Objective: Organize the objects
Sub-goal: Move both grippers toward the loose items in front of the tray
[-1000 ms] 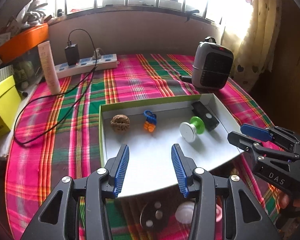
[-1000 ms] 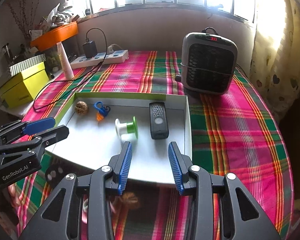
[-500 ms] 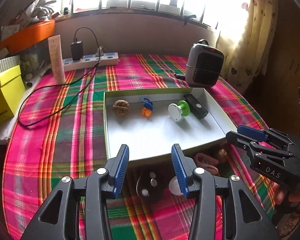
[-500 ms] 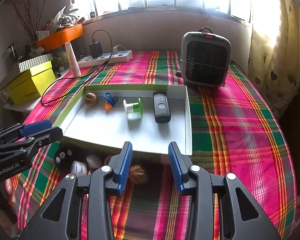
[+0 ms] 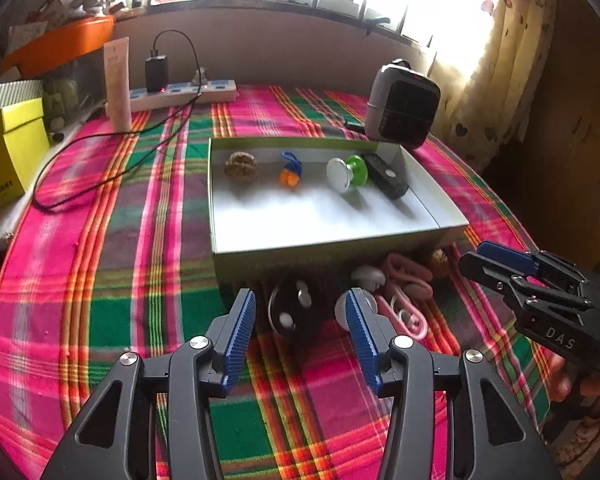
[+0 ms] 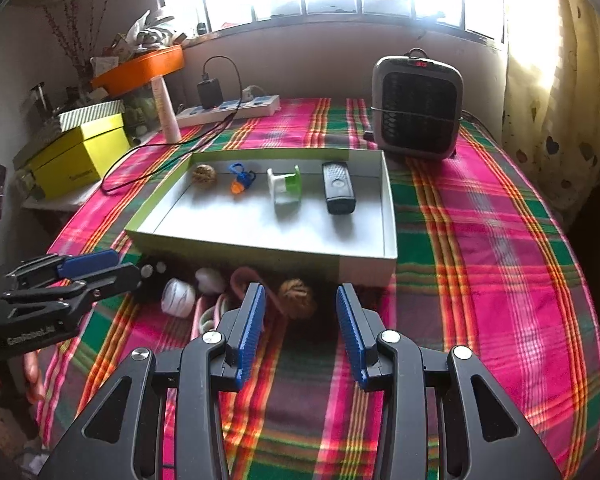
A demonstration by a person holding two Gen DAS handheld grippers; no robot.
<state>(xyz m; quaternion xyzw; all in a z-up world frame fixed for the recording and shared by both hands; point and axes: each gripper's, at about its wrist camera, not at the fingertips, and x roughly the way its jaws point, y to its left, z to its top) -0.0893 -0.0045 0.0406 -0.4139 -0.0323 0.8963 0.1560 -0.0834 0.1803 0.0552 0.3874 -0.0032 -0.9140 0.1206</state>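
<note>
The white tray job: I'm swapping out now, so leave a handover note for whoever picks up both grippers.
Left gripper: open, empty; jaws just opened wider, above the black disc.
Right gripper: open, empty, above the loose walnut.
Done: walnut, blue-orange clip, green-white spool and black remote lined up in the white tray.
Left: black disc, white ball, pink clips and loose walnut lie on the cloth before the tray.

left wrist: near, angled down, facing window | right wrist: likewise | shared: white tray (image 5: 332, 246)
</note>
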